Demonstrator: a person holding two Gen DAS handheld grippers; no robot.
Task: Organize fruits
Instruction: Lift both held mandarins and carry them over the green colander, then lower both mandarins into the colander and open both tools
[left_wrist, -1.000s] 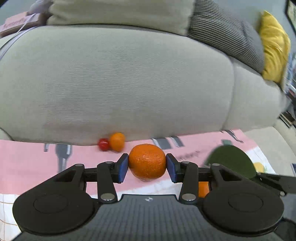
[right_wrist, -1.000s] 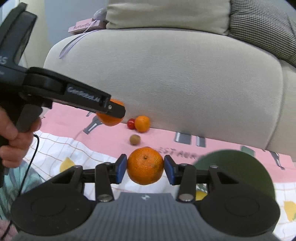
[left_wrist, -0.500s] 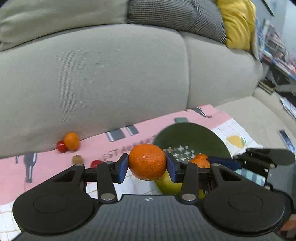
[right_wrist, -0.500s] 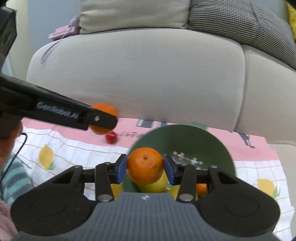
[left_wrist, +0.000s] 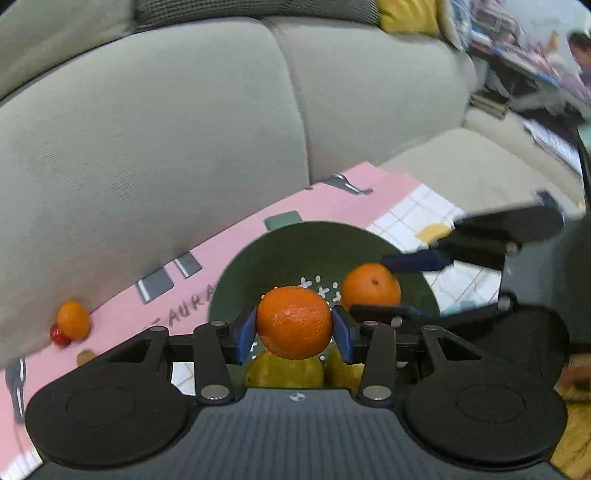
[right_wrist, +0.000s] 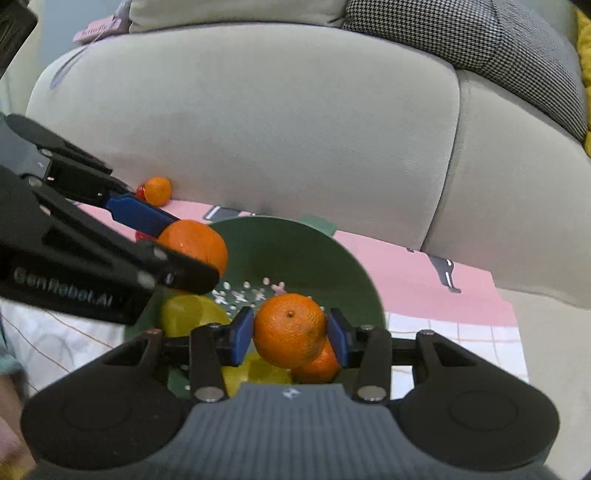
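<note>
My left gripper (left_wrist: 294, 329) is shut on an orange mandarin (left_wrist: 293, 323) and holds it over the near rim of a dark green bowl (left_wrist: 280, 251). My right gripper (right_wrist: 290, 334) is shut on another mandarin (right_wrist: 290, 328) above the same bowl (right_wrist: 314, 254). The bowl holds yellow lemons (right_wrist: 192, 314) and an orange fruit (right_wrist: 319, 363). In the left wrist view the right gripper's mandarin (left_wrist: 370, 286) hangs over the bowl. In the right wrist view the left gripper's mandarin (right_wrist: 195, 245) is over the bowl's left rim.
A small orange (left_wrist: 73, 319), a red cherry tomato (left_wrist: 59, 334) and a small brown fruit (left_wrist: 85, 357) lie on the pink cloth (left_wrist: 332, 199) against the beige sofa (left_wrist: 166, 129). A checked cloth with lemon prints (left_wrist: 424, 218) lies right of the bowl.
Both grippers have moved with their mandarins from near the sofa to above the green bowl. The bowl is now close under both.
</note>
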